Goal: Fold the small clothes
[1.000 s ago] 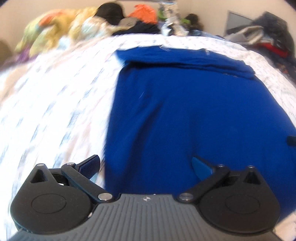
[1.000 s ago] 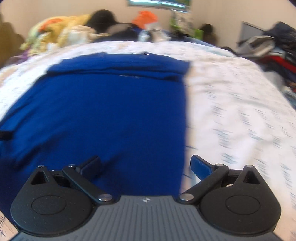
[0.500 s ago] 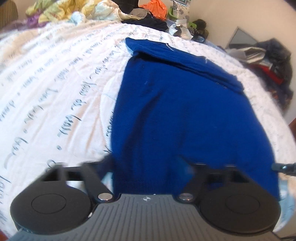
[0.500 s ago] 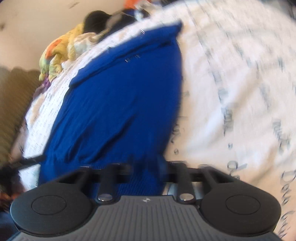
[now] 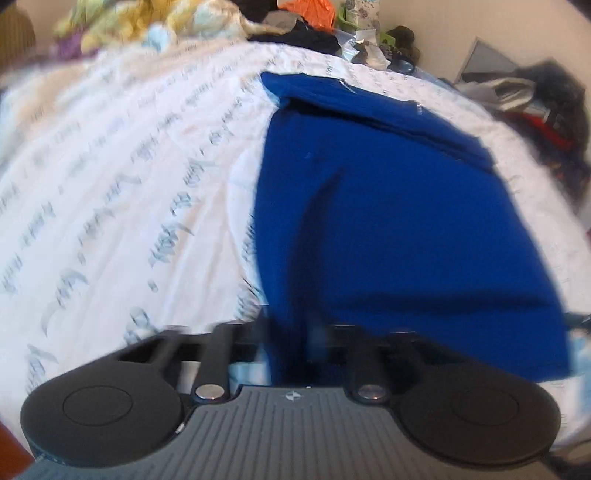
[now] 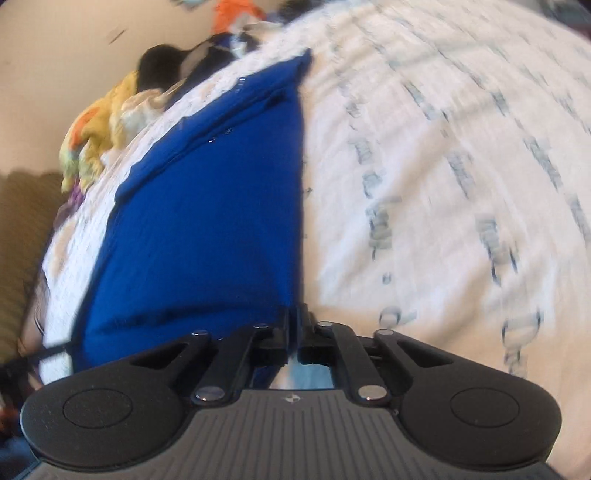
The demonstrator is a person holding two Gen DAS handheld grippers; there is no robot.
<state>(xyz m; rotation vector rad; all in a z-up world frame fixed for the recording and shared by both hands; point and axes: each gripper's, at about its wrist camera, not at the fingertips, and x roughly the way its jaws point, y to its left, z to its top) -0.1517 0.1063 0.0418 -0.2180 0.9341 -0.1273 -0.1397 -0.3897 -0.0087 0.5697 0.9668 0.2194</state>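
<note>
A royal blue garment (image 5: 388,221) lies spread on a bed, its far end folded over into a band. It also shows in the right wrist view (image 6: 207,221). My left gripper (image 5: 291,347) is shut on the garment's near left corner, and the cloth is lifted there. My right gripper (image 6: 293,325) is shut on the near right corner, with the jaws pressed together on the hem. The left gripper's fingertips are blurred and partly hidden by cloth.
The bed has a white sheet with blue script (image 5: 122,206), also seen in the right wrist view (image 6: 443,184). A pile of colourful clothes (image 5: 155,22) lies along the far edge. More clutter (image 5: 535,96) sits at the right. A brown couch (image 6: 22,240) is at the left.
Both grippers went from open above the garment's near edge to shut on its two near corners. The near hem has risen off the sheet, and both views have tilted.
</note>
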